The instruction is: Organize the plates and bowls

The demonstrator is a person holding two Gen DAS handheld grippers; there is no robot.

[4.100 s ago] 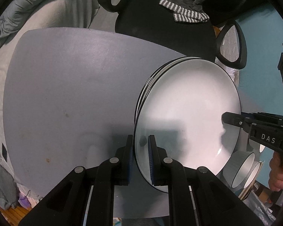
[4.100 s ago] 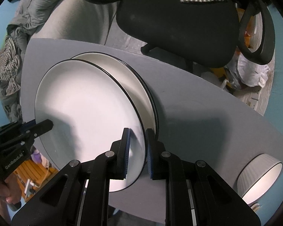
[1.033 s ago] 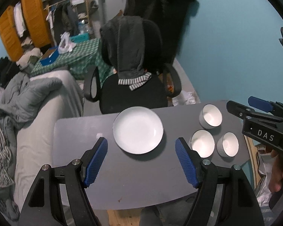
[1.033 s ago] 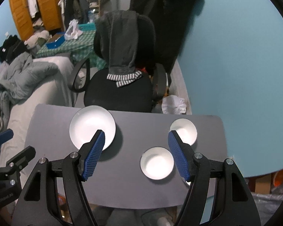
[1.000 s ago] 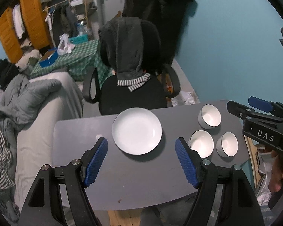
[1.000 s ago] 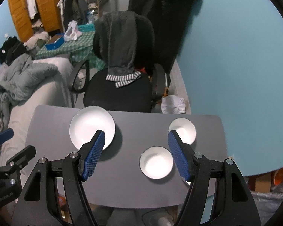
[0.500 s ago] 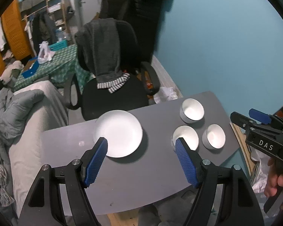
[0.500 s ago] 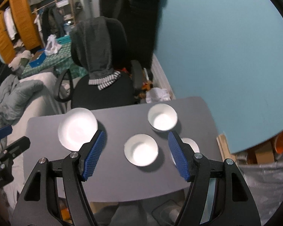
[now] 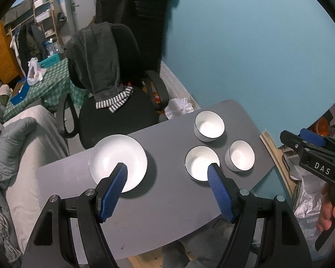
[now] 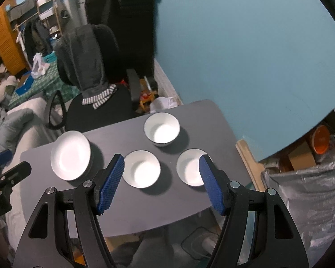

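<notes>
Both tongs held high over the grey surface [image 10: 185, 203], each spread wide and grasping nothing: left tongs [image 9: 167, 169], right tongs [image 10: 162, 163]. Stack of white plates [image 10: 70, 155] sits at the 9 o'clock end of the surface. Three white bowls cluster toward 3 o'clock, apart from each other: far bowl [image 10: 162, 131] at 12, middle bowl [image 10: 141, 168], right bowl [image 10: 189, 169]. Black office chair [image 10: 100, 107] stands beyond the far edge.
</notes>
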